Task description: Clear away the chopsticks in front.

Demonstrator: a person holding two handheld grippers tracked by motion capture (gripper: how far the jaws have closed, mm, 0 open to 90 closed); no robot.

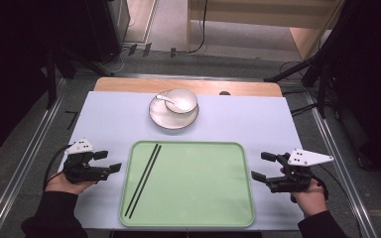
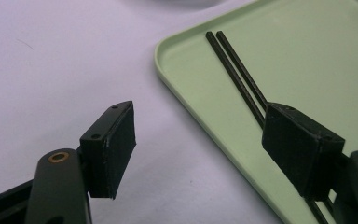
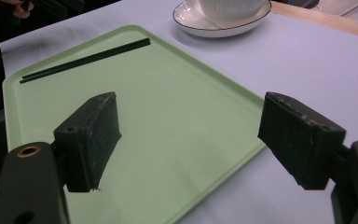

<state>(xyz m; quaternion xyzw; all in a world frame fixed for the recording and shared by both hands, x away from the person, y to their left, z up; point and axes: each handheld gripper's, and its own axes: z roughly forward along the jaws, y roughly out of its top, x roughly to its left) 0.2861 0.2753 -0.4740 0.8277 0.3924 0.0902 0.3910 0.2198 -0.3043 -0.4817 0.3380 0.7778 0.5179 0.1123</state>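
A pale lilac mat (image 1: 104, 124) covers most of a wooden table (image 1: 129, 85). A strip of bare wood shows past the mat's far edge. Around the table the floor (image 1: 178, 62) is grey, with metal rails along both sides and dark stands and cables beyond.

A green tray (image 1: 203, 188) lies on the mat at the near side. Two black chopsticks (image 1: 143, 180) lie side by side in the tray, close to its left edge. Beyond the tray sits a white plate (image 1: 161, 120) with a white bowl (image 1: 181, 100) on it, and a white spoon (image 1: 164, 99) rests in the bowl.

The left gripper (image 1: 108, 161) is just left of the tray, jaws spread wide, holding nothing. The right gripper (image 1: 264, 166) is just right of the tray, jaws spread wide too, also empty.

I can read no words or labels anywhere.
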